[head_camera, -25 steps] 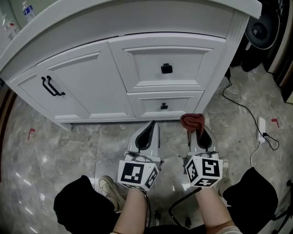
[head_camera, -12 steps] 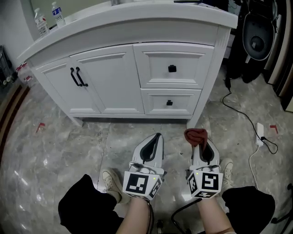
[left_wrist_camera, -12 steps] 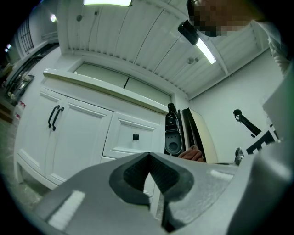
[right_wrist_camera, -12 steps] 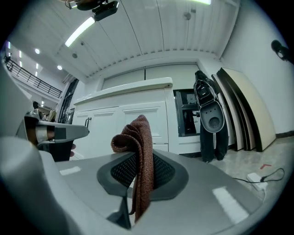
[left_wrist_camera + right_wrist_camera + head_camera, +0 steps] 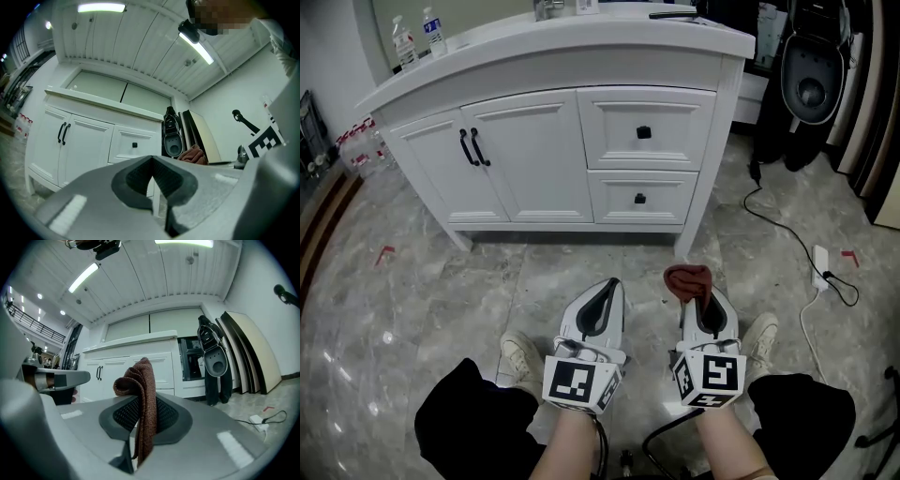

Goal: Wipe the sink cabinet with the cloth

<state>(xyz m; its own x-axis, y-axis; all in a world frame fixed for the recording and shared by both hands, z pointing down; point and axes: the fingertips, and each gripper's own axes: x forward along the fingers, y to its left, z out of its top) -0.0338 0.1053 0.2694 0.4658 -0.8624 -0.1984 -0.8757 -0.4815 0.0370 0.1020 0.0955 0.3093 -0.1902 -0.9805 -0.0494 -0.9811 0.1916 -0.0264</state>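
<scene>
Ahead on the grey marble floor [image 5: 441, 281], the white wooden sink cabinet [image 5: 534, 150] stands well apart from both grippers. Left gripper [image 5: 606, 289]: jaws together, nothing in them. Right gripper [image 5: 700, 292] clamps the rust-brown knitted cloth [image 5: 687, 279] by a fold — soft, light, floppy, best gripped bunched. Compared with a second ago, the cabinet sits farther off — its top now shows.

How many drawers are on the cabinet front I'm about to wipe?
2. Both sit on the right half of the sink cabinet: the upper drawer, and the lower drawer directly beneath it. No others show in the head view.
</scene>
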